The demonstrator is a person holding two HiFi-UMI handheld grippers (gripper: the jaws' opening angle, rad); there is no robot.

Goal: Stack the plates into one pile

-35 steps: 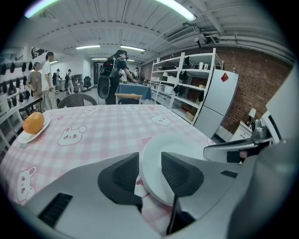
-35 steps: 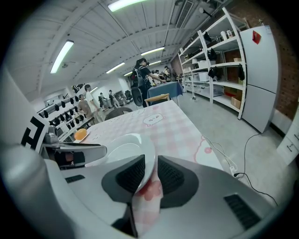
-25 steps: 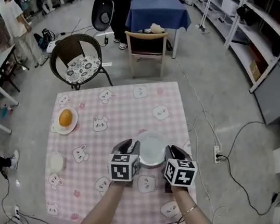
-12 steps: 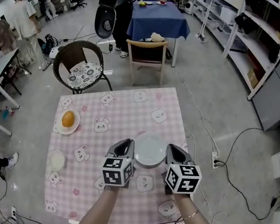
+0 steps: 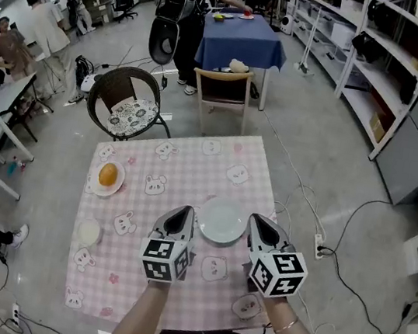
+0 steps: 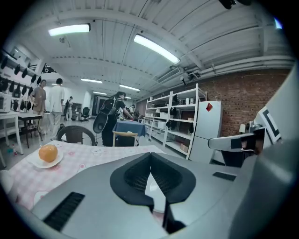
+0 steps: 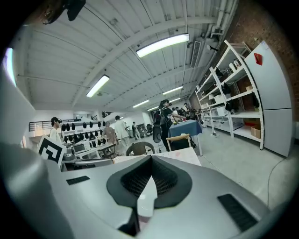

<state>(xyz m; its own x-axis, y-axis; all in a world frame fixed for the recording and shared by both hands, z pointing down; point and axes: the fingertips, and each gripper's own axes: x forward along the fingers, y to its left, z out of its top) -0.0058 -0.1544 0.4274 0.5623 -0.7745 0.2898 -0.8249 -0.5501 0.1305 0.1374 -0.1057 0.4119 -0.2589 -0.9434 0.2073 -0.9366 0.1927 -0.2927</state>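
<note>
Both grippers are clamped on one white plate (image 5: 221, 223), which sits between them over the near middle of the table (image 5: 186, 163), covered by a pink checked cloth with bunny prints. The left gripper (image 5: 184, 213) pinches the plate's left rim; in the left gripper view its jaws have just been closing, and the dark pads now press on a thin white sliver of plate (image 6: 152, 189). The right gripper (image 5: 255, 221) bites the opposite rim, and in the right gripper view its jaws are drawn in tight on the same white edge (image 7: 145, 196). Whether the plate is clear of the cloth cannot be told from above. Well apart, near the table's far left edge, a second plate (image 5: 97, 185) carries an orange (image 5: 108, 175); that plate also shows low on the left in the left gripper view. A small white dish (image 5: 88, 232) lies nearer along the left side, on its own. Beyond the table stand a round black chair (image 5: 129, 102) and a wooden chair (image 5: 228, 87)
</note>
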